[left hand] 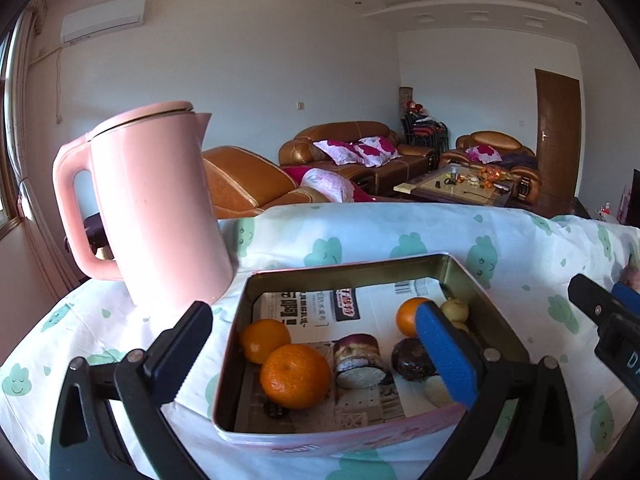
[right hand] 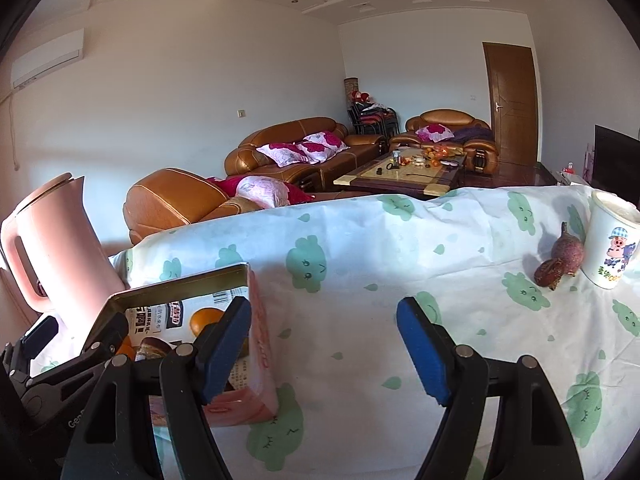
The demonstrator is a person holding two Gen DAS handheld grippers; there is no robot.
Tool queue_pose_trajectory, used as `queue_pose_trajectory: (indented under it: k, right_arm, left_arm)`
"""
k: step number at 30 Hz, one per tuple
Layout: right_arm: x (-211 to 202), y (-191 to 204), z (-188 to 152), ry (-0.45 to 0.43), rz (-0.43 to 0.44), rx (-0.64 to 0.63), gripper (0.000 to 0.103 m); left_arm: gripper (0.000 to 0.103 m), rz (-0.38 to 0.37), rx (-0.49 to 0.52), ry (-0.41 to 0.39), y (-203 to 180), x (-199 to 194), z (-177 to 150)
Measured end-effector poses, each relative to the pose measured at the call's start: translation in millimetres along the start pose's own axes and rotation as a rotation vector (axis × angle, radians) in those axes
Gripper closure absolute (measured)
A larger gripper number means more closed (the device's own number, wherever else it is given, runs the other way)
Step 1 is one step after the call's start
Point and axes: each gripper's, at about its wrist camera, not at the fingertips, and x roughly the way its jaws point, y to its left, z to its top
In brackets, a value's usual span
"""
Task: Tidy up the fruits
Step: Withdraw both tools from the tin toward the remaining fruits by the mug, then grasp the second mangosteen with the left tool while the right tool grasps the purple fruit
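An open pink tin (left hand: 348, 270) lined with newspaper holds three oranges (left hand: 294, 376), a purple-skinned cut fruit (left hand: 359, 360), a dark round fruit (left hand: 410, 360) and a yellowish fruit (left hand: 455, 309). My left gripper (left hand: 312, 314) hovers over the tin, open wide, with nothing pressed between its blue pads. My right gripper (right hand: 324, 312) is open over bare cloth to the right of the tin (right hand: 262, 344), holding nothing. At the far right of the table, a reddish-purple fruit (right hand: 568, 255) and a brown piece (right hand: 547, 273) lie beside a paper cup (right hand: 608, 246).
A tall pink kettle (left hand: 156, 208) stands left of the tin, close to my left finger. A white cloth with green cloud prints (right hand: 400, 240) covers the table. The right gripper's body (left hand: 600, 308) shows at the right edge of the left wrist view. Sofas and a coffee table lie beyond.
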Motion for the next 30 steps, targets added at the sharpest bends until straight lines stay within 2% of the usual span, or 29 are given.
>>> queue_pose_trajectory:
  k: [6,11,19,24,26,27,30]
  right_arm:
    - [-8,-52,5,0.011,-0.053,0.042,0.027]
    - [-13,-104,7,0.037,-0.098,0.105,0.027]
    - [-27,-191,7,0.056,-0.19,0.167,0.027]
    - [-36,-247,9,0.059,-0.247,0.233,0.027]
    - [-40,-263,8,0.051,-0.257,0.262,0.034]
    - [-41,-270,8,0.05,-0.252,0.28,0.038]
    - [-42,-284,9,0.041,-0.238,0.329,0.039]
  left_arm:
    - [0.0,-0.108,0.027,-0.018,-28,-16,-1]
    - [0.0,-0.201,0.14,-0.012,-77,-26,-4]
    - [0.013,-0.435,0.255,0.057,-182,-33,6]
    - [0.014,-0.546,0.35,0.113,-258,-26,7]
    - [0.014,-0.579,0.376,0.142,-284,-21,6]
    - [0.015,-0.594,0.385,0.157,-297,-18,4]
    - [0.03,-0.628,0.401,0.223,-329,-4,5]
